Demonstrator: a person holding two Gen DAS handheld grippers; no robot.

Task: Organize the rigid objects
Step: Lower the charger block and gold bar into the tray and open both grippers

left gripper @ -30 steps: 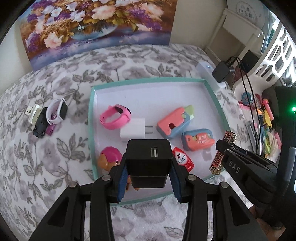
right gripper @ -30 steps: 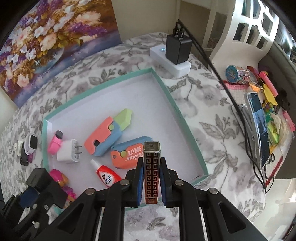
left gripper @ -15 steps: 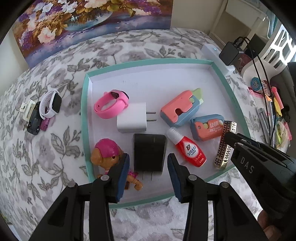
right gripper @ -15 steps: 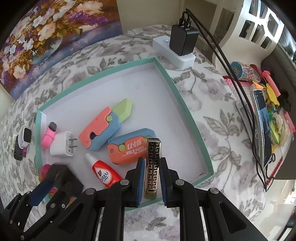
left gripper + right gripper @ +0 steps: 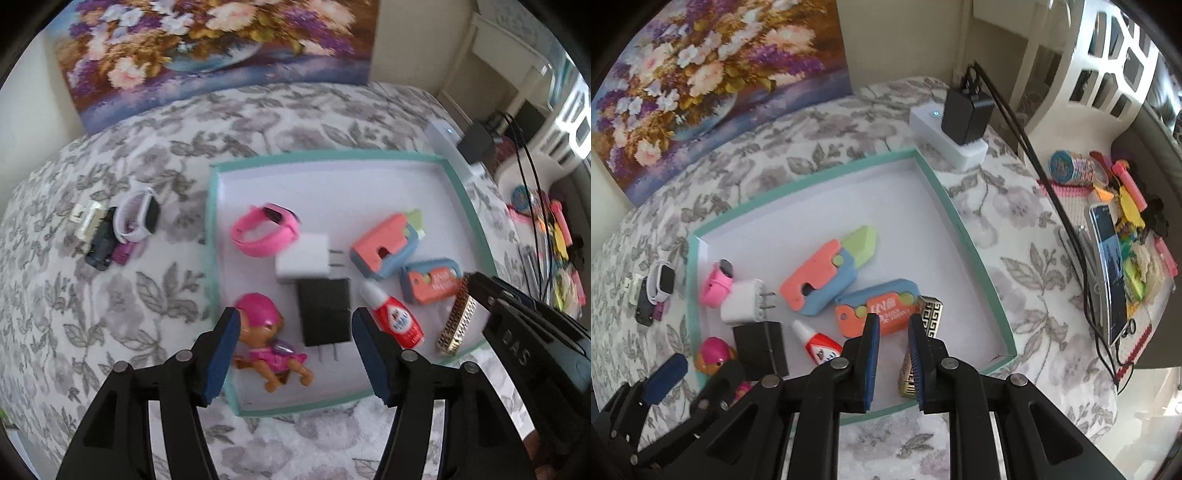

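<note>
A teal-rimmed white tray [image 5: 476, 221] [image 5: 964, 236] lies on the flowered cloth. My left gripper [image 5: 295, 332] hovers over its near left part. Its jaws are opening, and the black charger [image 5: 325, 310] [image 5: 761, 347] lies flat on the tray floor below them, touched by neither pad. My right gripper [image 5: 892, 354] [image 5: 480, 284] stands over the near right corner, open by only a narrow gap. The gold patterned lighter [image 5: 932, 312] [image 5: 456, 325] lies slanted under its right finger, not between the pads.
The tray also holds a pink band [image 5: 264, 229], a white charger [image 5: 303, 258], two coral-and-blue toys [image 5: 384, 247], a red bottle [image 5: 395, 317] and a pink doll [image 5: 269, 339]. A white watch [image 5: 138, 214] and small items lie left of it. A power strip [image 5: 945, 133], cables and a phone [image 5: 1108, 266] crowd the right.
The left gripper let go of the black charger, which now lies in the tray, and its jaws spread. The right gripper set the lighter down in the tray and came off it.
</note>
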